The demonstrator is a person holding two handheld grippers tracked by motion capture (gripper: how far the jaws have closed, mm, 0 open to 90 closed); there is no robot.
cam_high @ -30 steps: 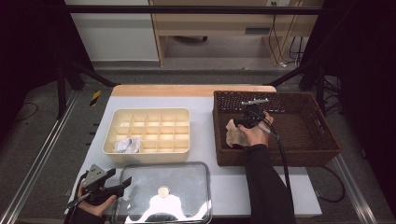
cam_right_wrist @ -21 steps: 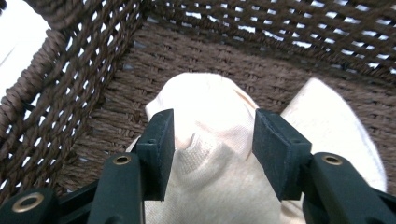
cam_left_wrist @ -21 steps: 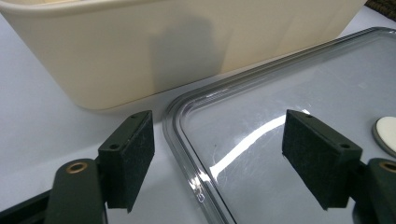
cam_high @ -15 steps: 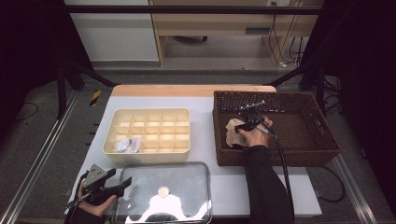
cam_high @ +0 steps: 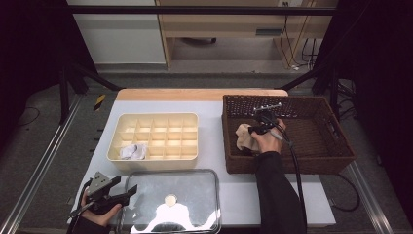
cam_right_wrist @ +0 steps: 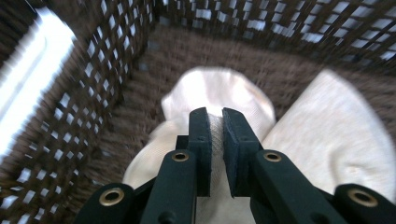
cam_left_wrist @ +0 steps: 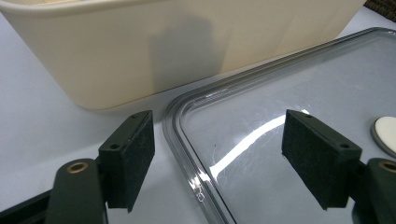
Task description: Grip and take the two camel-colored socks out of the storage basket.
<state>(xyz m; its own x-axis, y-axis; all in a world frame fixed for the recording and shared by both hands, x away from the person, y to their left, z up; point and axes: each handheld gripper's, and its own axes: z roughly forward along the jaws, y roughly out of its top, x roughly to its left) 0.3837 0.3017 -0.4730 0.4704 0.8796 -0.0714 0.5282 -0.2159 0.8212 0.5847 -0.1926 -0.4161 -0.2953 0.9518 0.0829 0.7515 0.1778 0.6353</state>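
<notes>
Right gripper (cam_right_wrist: 215,154): had just been closing, pinching a cream sock (cam_right_wrist: 219,100) in the wicker basket (cam_high: 336,151).
Left gripper (cam_left_wrist: 219,163): spread over the clear lid (cam_left_wrist: 299,116).
Risk: the thin pinch of fabric might have slipped free when lifted.

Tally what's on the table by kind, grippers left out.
Wicker basket: 1
Divided cream tray: 1
Clear lid: 1
Cream cloth pieces in the basket: 2
White bundle in the tray: 1
Total: 6
</notes>
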